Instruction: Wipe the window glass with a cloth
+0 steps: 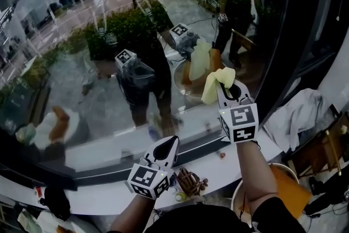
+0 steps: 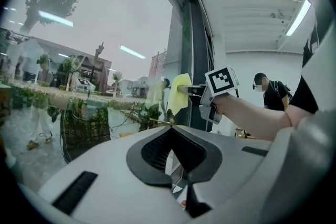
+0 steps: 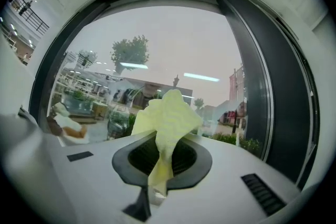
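1. Right gripper (image 1: 228, 86): it sits right of centre in the head view, raised in front of the glass (image 1: 98, 41). In the right gripper view, its jaws are clamped on the cloth (image 3: 165, 118). The yellow cloth fans out above the jaw tips, and a narrow tail runs down between the pads.

2. Cloth position: in the head view the cloth (image 1: 214, 87) stands at the gripper tip, close to the glass and near the dark frame (image 1: 283, 35) at the right. Its reflection appears just up and left of it. You cannot confirm contact with the glass from any view.

3. Left gripper (image 1: 168, 145): it is low in the centre of the head view, above the white sill (image 1: 218, 163) and well apart from the cloth. In the left gripper view, the jaws (image 2: 176, 165) are together with nothing held between them.

4. The left gripper view also shows the right gripper (image 2: 197, 91) at centre, holding the cloth (image 2: 181, 92) up beside the glass (image 2: 79, 60).

5. A brown object (image 1: 191, 181) lies on the sill just right of the left gripper.
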The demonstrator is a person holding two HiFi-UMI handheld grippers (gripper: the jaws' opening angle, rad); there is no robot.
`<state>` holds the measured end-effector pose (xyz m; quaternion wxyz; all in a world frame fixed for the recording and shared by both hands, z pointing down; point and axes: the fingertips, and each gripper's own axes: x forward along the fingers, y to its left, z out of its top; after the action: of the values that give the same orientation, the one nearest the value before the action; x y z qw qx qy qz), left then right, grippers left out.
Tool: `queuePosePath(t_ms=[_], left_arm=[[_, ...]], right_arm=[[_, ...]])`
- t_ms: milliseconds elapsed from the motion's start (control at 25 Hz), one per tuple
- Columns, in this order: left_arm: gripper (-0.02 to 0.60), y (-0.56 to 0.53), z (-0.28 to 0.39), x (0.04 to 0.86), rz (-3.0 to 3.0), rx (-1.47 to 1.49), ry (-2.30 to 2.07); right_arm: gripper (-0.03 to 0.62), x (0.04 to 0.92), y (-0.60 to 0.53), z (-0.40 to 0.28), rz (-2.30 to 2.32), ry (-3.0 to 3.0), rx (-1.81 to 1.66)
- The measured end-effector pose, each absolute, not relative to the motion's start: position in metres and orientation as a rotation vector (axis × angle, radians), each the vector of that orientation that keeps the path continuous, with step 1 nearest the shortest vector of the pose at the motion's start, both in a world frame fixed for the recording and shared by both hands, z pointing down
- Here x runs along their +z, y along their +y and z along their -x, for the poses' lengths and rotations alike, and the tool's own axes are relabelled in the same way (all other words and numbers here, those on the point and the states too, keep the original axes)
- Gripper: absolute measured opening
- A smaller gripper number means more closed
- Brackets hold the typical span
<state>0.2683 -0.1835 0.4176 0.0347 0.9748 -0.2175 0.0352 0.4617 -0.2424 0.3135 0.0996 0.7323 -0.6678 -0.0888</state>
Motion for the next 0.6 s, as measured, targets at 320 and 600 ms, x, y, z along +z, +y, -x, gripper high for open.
queuePosePath(t_ms=[320, 600], left_arm=[[0.008, -0.190, -0.281, 0.380, -3.005, -0.011, -0.681], [0.008, -0.193, -0.276, 0.363, -3.026, -0.070, -0.713]], right_arm=[[0.043, 0.276, -0.247, -0.458, -2.173, -1.984, -0.357], [0.043, 0.259, -0.258, -0.457, -2.190, -1.988, -0.402]])
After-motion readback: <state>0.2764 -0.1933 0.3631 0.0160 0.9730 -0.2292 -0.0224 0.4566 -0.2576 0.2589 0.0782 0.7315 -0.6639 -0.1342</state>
